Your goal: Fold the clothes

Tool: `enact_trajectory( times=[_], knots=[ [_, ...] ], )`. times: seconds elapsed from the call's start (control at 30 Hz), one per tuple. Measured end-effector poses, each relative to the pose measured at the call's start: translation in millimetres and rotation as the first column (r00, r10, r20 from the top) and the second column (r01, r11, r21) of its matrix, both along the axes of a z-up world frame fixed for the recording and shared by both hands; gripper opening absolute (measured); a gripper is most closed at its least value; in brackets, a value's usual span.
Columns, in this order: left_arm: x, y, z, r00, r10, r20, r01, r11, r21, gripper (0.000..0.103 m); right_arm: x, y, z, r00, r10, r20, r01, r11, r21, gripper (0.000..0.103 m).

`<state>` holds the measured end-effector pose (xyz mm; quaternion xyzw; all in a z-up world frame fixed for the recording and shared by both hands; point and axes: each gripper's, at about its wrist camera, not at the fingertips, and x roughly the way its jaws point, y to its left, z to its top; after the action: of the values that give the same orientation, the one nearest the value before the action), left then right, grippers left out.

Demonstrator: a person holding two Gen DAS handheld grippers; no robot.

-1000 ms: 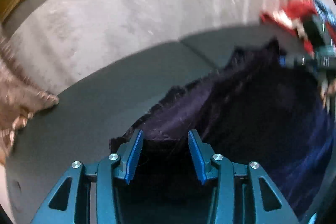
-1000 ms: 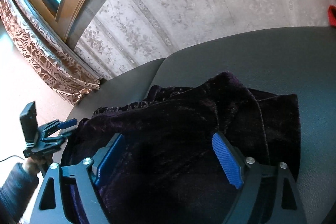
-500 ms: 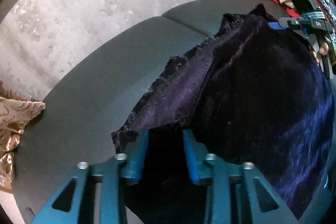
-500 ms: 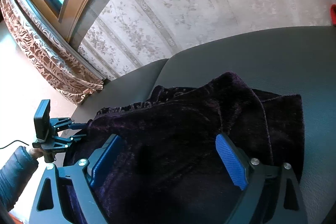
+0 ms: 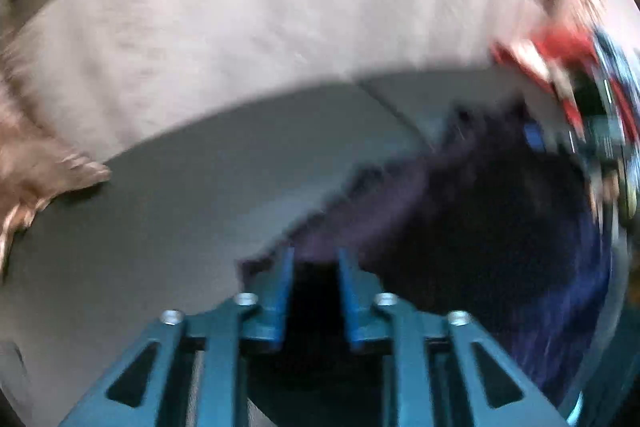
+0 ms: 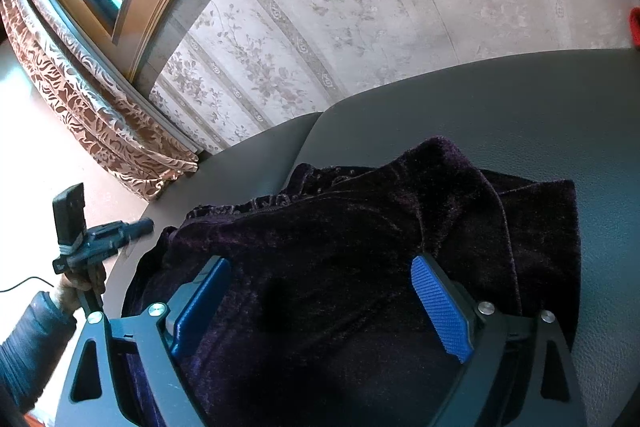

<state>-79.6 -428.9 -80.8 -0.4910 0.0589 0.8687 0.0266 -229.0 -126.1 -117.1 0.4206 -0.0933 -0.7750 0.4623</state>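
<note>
Reopened left gripper jaws straddle the crumpled purple velvet garment; right jaws wide.

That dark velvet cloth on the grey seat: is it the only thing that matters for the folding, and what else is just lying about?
Part of the job:
- dark velvet cloth
- left gripper, its jaws just opening, at the cloth's edge
- right gripper, jaws wide over the cloth

Just lying about:
- grey seat
- patterned curtain
- red garment, blurred
</note>
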Motion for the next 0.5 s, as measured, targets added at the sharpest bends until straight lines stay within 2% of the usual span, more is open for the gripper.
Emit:
enact_trajectory(
  times=[0.07,0.17,0.2,0.23,0.27,0.4,0.47,0.5],
  knots=[
    [-4,8,-6,0.998,-0.036,0.048,0.04,0.996,-0.076,0.043,0,0,0,1.0,0.0,0.001,0.0,1.0,-0.003,0.093],
    [-13,3,-15,0.996,0.014,0.087,-0.004,0.993,-0.116,0.042,0,1,0,1.0,0.001,0.002,-0.001,1.0,-0.005,0.094],
    [-13,2,-17,0.996,0.025,0.081,-0.015,0.993,-0.116,0.028,0,1,-1,1.0,0.002,0.003,-0.002,1.0,-0.007,0.094],
    [-12,1,-18,0.997,0.033,0.07,-0.025,0.994,-0.111,0.011,0,1,-1,1.0,0.003,0.004,-0.003,1.0,-0.01,0.094],
    [-12,0,-19,0.997,0.042,0.059,-0.035,0.994,-0.106,0.008,0,1,-1,1.0,0.003,0.005,-0.003,1.0,-0.014,0.095],
    [5,13,-14,1.0,0.022,0.003,-0.021,0.992,-0.127,0.004,-1,3,-1,1.0,0.008,0.011,-0.007,1.0,-0.024,0.096],
    [15,11,-3,0.997,0.047,-0.055,-0.051,0.996,-0.077,0.004,-2,3,-1,1.0,0.009,0.013,-0.009,1.0,-0.028,0.096],
    [19,5,7,0.992,0.081,-0.1,-0.083,0.996,-0.019,0.004,-2,3,-1,1.0,0.01,0.013,-0.009,1.0,-0.029,0.096]
  ],
)
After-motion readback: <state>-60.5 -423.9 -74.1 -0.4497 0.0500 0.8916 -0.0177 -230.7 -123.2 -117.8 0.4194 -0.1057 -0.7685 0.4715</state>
